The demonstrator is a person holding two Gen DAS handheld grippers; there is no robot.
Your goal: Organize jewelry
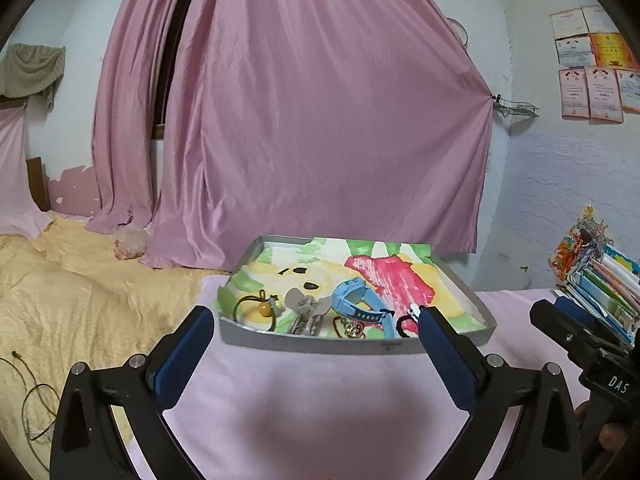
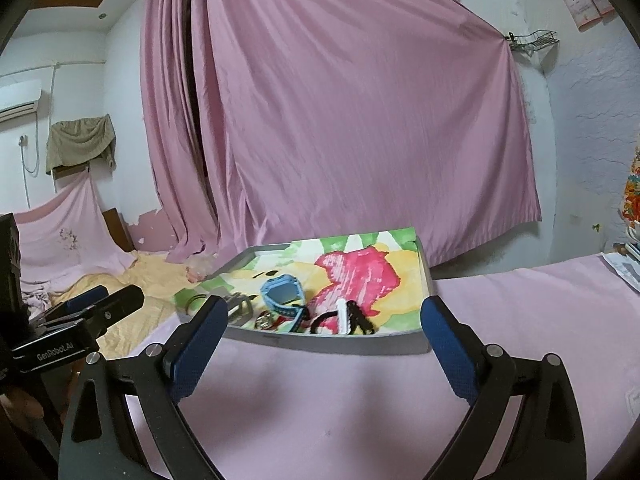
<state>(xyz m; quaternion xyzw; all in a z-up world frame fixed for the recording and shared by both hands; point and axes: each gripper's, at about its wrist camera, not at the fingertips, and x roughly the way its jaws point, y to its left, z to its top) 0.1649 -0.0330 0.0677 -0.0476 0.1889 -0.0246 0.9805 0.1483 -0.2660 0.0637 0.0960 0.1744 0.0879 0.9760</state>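
Observation:
A grey tray point(image 1: 304, 345) lined with a bright painted sheet lies on the pink table cover, holding a row of jewelry along its near wall. From left to right lie a dark hair tie with a yellow bead point(image 1: 262, 309), a grey bow clip point(image 1: 306, 307), a blue watch point(image 1: 358, 305), a gold trinket point(image 1: 352, 329) and a black-and-white piece point(image 1: 409, 320). In the right wrist view the tray point(image 2: 340, 345), the blue watch point(image 2: 282, 293) and the black-and-white piece point(image 2: 345, 317) show too. My left gripper point(image 1: 316, 322) and my right gripper point(image 2: 325, 314) both stand open, empty, just short of the tray.
A pink curtain point(image 1: 320, 120) hangs behind the tray. A yellow blanket point(image 1: 80, 292) with a dark cable spreads to the left. Stacked papers and books point(image 1: 604, 288) stand at the right. The pink cover point(image 2: 520, 304) stretches to the right of the tray.

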